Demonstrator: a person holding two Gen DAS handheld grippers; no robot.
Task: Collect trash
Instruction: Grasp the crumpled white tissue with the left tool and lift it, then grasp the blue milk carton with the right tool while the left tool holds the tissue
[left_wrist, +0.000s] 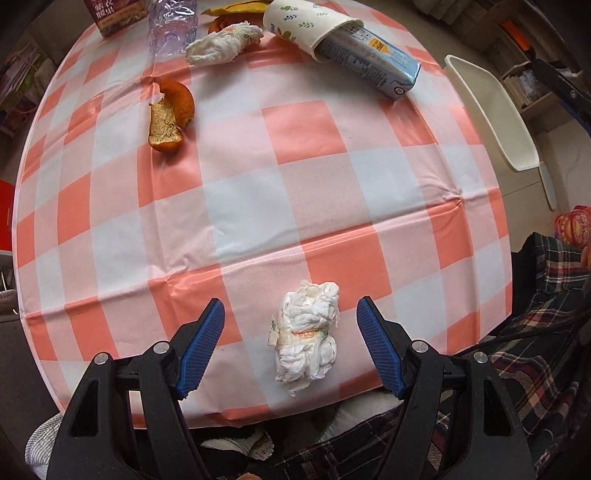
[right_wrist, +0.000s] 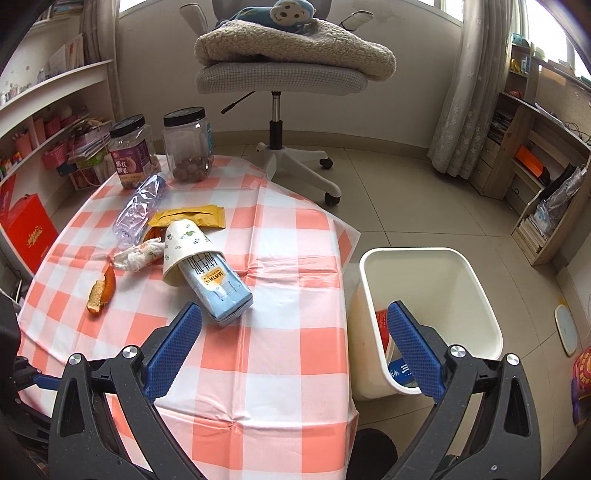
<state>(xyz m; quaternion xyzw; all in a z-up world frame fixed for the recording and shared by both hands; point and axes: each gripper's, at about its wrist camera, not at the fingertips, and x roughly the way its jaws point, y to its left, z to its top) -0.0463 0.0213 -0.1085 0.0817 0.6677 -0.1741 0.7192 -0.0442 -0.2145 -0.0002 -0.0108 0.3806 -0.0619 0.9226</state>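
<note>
One crumpled white tissue wad (left_wrist: 306, 334) is lying near the lower edge of the checked surface (left_wrist: 295, 177), low in the centre of the left wrist view, and it is sitting between the two blue pads of the left gripper (left_wrist: 290, 347). I judge it to be very light, soft and easy to squash, not fragile and not slippery, so the pads can be closing across its middle, where a pale band is crossing it, without any care for force. The jaws of the left gripper are standing wide open, with clear space on both sides of the wad, touching nothing. The right gripper (right_wrist: 293, 343) is also standing wide open and holding nothing; its pads are framing the edge of the surface and the white trash bin (right_wrist: 424, 258) on the floor, at the right of its view. An orange peel (left_wrist: 170, 116), a second tissue (left_wrist: 221, 42) and a paper cup (left_wrist: 306, 24) with a blue carton (left_wrist: 369, 59) inside are lying further up.
</note>
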